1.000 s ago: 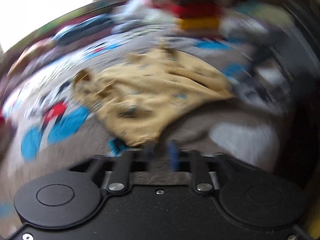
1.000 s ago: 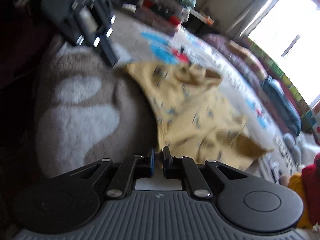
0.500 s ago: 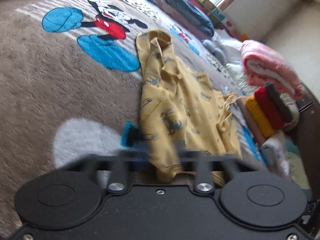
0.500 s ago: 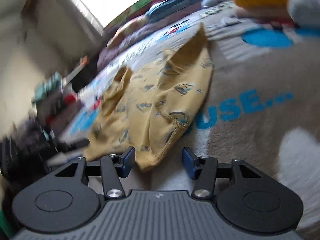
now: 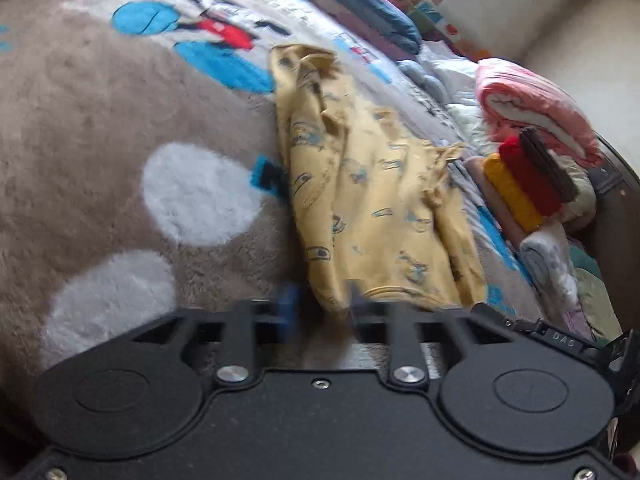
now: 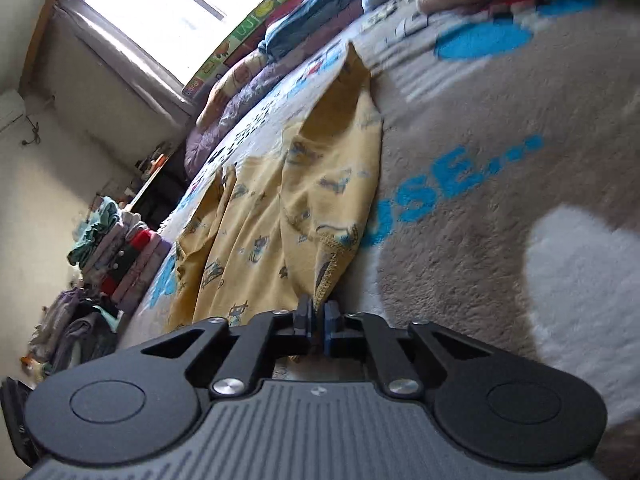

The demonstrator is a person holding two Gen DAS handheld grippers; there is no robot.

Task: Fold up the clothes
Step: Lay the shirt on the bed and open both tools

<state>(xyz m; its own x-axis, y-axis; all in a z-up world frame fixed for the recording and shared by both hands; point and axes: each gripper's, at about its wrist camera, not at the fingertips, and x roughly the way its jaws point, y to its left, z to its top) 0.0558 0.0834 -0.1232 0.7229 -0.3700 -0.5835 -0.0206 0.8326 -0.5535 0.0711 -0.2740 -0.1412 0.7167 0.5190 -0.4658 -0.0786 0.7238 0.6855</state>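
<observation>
A yellow printed shirt (image 5: pixel 372 200) lies crumpled on a brown cartoon-print blanket (image 5: pixel 100 112). In the left wrist view my left gripper (image 5: pixel 320 308) sits at the shirt's near hem, its blurred jaws still apart with the hem corner between them. In the right wrist view the same shirt (image 6: pixel 280 216) stretches away from my right gripper (image 6: pixel 317 320), whose jaws are shut on the shirt's stitched hem corner.
A stack of folded clothes (image 5: pixel 528 184) and a rolled pink blanket (image 5: pixel 536 108) stand at the right of the bed. Folded bedding (image 6: pixel 304 40) lines the far edge under the window. Another clothes pile (image 6: pixel 120 252) sits beside the bed.
My right gripper has closed from open onto the shirt's hem corner. My left gripper has moved closer to the hem and its jaws have narrowed around the corner.
</observation>
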